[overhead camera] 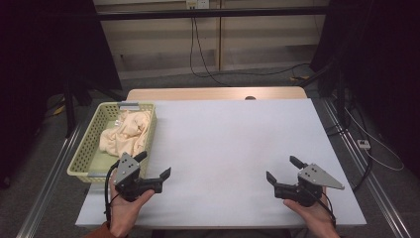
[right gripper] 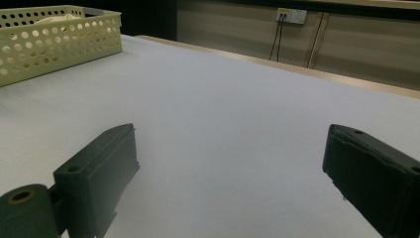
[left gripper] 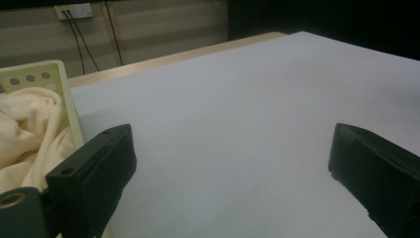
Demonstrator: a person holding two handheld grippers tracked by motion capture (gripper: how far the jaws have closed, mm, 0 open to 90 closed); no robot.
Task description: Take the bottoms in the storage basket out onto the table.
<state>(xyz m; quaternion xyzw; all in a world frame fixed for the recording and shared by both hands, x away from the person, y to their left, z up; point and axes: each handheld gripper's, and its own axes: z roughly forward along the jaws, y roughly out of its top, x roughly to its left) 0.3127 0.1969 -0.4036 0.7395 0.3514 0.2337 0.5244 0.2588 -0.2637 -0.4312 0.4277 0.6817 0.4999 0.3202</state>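
Soft cloth point(overhead camera: 126, 133), perforated plastic basket point(overhead camera: 84, 153)

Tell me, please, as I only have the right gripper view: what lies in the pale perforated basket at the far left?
Observer: A crumpled cream cloth fills the basket; the high view looks down into it.
Operator: Thank you. Where is the left gripper?
Observer: The left gripper sits just beside the basket's near right corner, over the white table.
Operator: Is it holding anything?
Observer: No, its jaws stand wide open with nothing between them, as do those of the right gripper.
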